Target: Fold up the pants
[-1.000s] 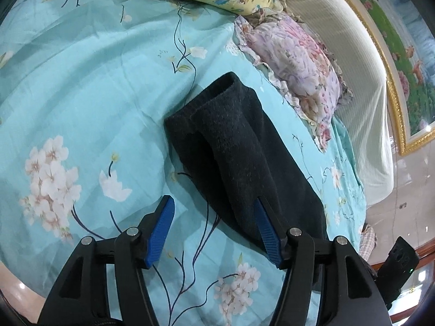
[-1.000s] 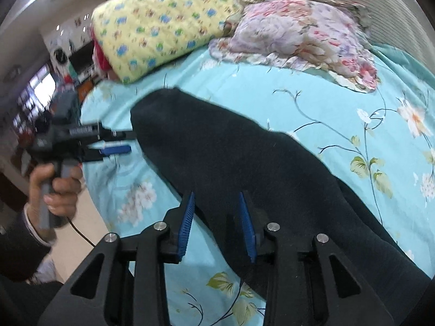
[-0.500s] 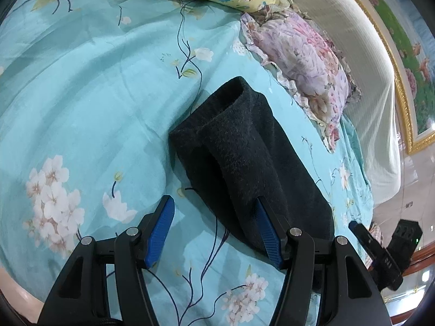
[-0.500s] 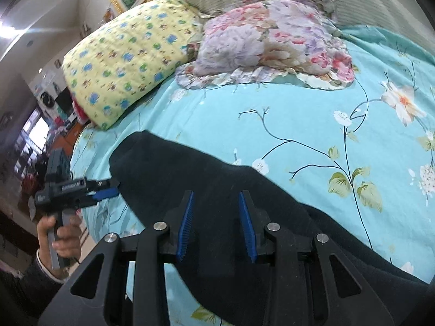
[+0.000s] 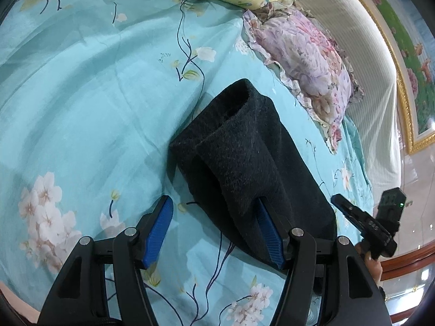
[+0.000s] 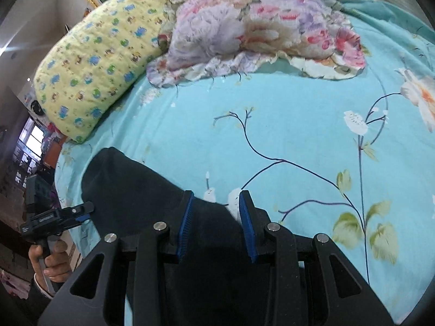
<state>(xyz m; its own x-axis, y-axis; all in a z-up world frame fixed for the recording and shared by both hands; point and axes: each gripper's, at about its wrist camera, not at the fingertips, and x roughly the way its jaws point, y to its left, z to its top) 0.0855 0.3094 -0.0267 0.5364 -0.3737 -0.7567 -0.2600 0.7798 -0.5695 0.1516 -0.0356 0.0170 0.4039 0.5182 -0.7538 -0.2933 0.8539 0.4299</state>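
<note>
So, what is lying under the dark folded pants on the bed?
The pants rest on the turquoise flowered bedsheet, which shows all around them. Whatever lies directly beneath the fabric is covered and cannot be seen.

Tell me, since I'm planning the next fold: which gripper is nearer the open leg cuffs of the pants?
Left. The left gripper sits beside the leg cuffs, jaws open over the sheet and pants edge. The right gripper is over the opposite end of the pants, farther from the cuffs.
</note>
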